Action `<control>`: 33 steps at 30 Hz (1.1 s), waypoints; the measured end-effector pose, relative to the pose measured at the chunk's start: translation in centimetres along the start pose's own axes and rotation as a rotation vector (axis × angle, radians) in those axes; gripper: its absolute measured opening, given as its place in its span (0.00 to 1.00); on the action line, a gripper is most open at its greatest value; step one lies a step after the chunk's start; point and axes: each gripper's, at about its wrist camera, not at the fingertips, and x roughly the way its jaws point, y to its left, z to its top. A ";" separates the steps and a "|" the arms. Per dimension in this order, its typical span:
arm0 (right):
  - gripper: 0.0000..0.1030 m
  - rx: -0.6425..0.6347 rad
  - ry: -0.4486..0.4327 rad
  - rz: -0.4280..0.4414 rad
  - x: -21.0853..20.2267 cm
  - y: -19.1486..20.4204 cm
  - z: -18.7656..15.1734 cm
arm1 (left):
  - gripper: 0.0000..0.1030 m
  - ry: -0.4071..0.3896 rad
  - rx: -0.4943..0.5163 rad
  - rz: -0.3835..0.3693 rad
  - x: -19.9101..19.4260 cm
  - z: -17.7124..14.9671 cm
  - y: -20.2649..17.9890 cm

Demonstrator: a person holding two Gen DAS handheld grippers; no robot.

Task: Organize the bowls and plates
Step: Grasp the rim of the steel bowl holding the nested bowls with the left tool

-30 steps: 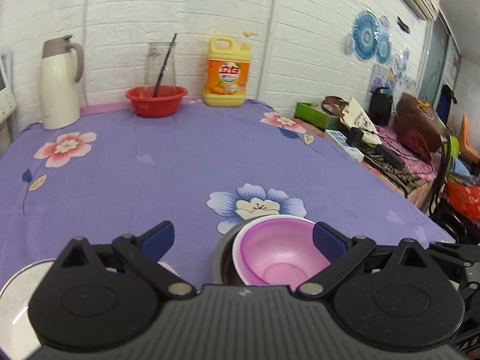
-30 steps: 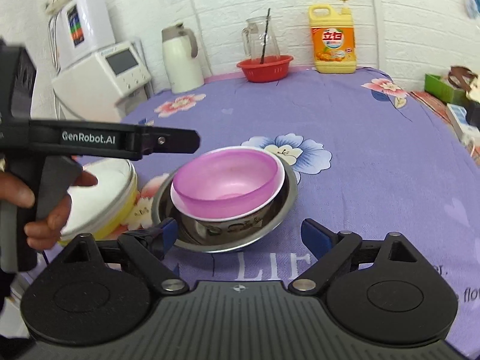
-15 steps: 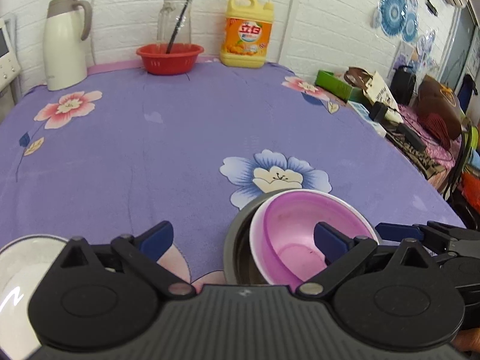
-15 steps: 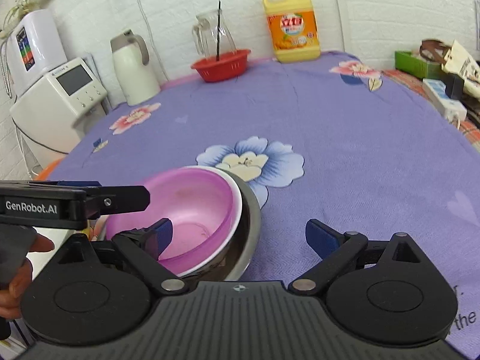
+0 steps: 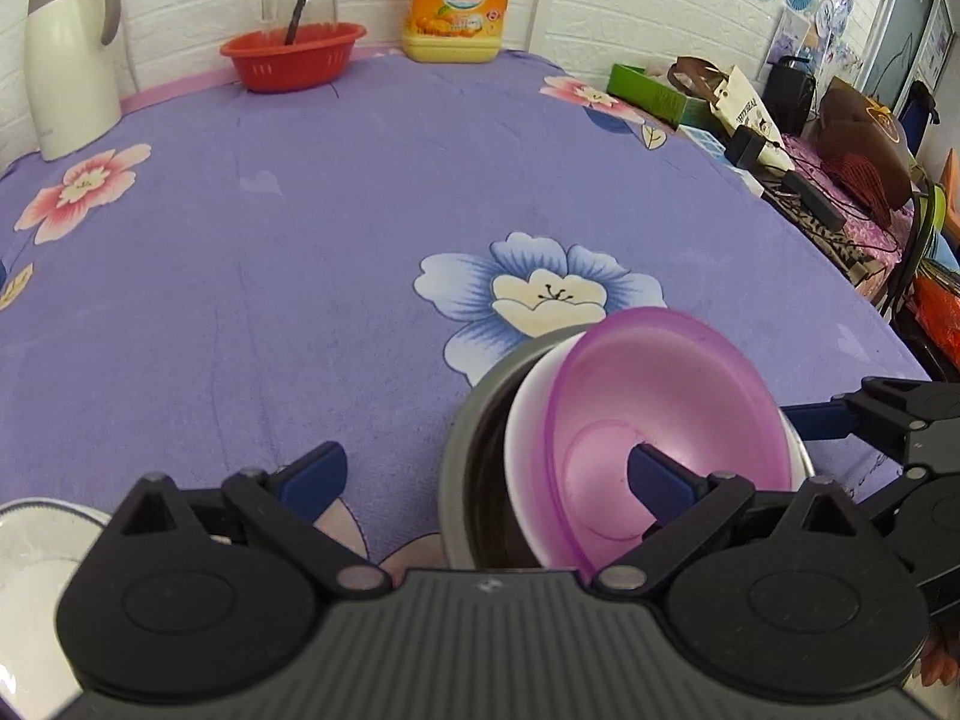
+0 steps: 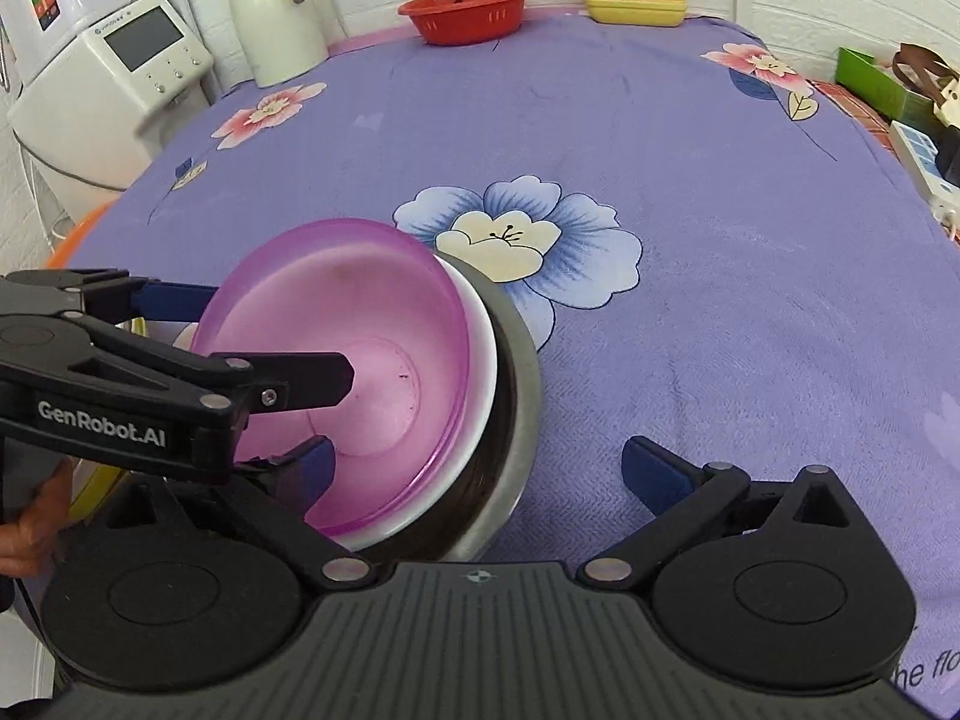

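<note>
A clear pink bowl (image 5: 654, 420) sits nested in a white bowl (image 5: 522, 420), which sits in a steel bowl (image 5: 465, 450) on the purple flowered tablecloth. My left gripper (image 5: 485, 471) is open and straddles the stack's left side, with its right finger inside the pink bowl. My right gripper (image 6: 480, 471) is also open and straddles the pink bowl (image 6: 360, 360) and steel bowl (image 6: 516, 372) from the other side, its left finger inside the bowl. A white dish with a yellow rim (image 5: 36, 570) lies at the lower left, mostly hidden by the left gripper.
Along the far wall stand a red basket (image 5: 294, 57) holding a glass jar, a yellow detergent bottle (image 5: 459, 0) and a white thermos (image 5: 66, 60). A white appliance (image 6: 108, 84) is off the table's left. Boxes and bags (image 5: 780, 102) crowd the right edge.
Both grippers have come down and forward over the bowl stack. Each now has one finger inside the pink bowl. The bowls have stayed where they were.
</note>
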 end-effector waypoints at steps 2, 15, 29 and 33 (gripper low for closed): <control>1.00 0.003 -0.006 -0.004 0.0 0.0 -0.1 | 0.96 0.004 -0.007 -0.006 0.2 0.0 0.1; 1.00 0.016 -0.048 -0.033 0.2 0.8 0.0 | 0.93 0.008 -0.051 -0.045 0.7 -0.1 1.0; 1.00 0.003 -0.109 -0.041 0.6 1.1 -0.3 | 0.97 -0.005 -0.048 -0.040 1.0 -0.3 0.7; 1.00 0.006 -0.115 -0.044 0.6 1.1 -0.4 | 0.97 -0.005 -0.049 -0.038 1.0 -0.3 0.8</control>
